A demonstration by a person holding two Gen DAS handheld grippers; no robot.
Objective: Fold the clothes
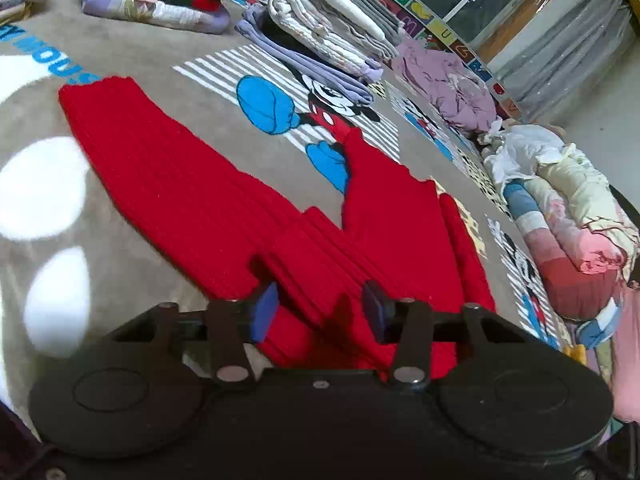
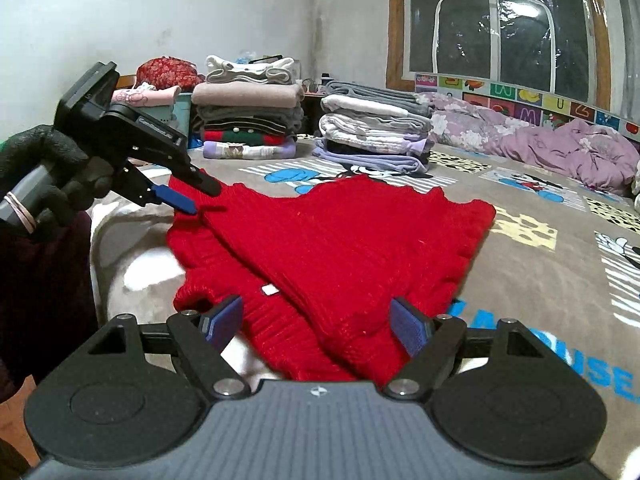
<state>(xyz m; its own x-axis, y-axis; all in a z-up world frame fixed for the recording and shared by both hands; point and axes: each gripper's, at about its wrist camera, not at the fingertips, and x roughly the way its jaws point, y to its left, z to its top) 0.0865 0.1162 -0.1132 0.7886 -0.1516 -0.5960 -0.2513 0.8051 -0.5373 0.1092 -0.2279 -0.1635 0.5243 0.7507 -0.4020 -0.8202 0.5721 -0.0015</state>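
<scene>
A red knitted sweater (image 2: pixel 336 240) is laid on the bed, on a grey cartoon-print blanket (image 2: pixel 540 216), partly folded, with one sleeve (image 1: pixel 132 148) extended flat across the blanket.

**Tool state.** The left tool (image 1: pixel 320 304) is held open, its pads on either side of a ridge of bunched knit; no grip is established. In the right wrist view the same tool (image 2: pixel 188 196) is seen at the far left edge of the sweater. The right tool (image 2: pixel 316 320) is likewise open, with the near sweater edge lying between its blue pads (image 2: pixel 408 328).

**Risks.**
- If only the top layer is pinched, the layers beneath are likely to be left behind and the fold skewed.
- The ribbed knit is judged stretchy; an uneven pull by the two tools may distort the edge.
- The extended sleeve may drag and bunch if the body is lifted first.

**Edges and room.** The near side of the bed drops away just beside the left tool. Folded stacks (image 2: pixel 248 120) stand well apart at the far side. A crumpled lilac sheet (image 2: pixel 568 148) occupies the far right. Open blanket is available right of the sweater.
</scene>
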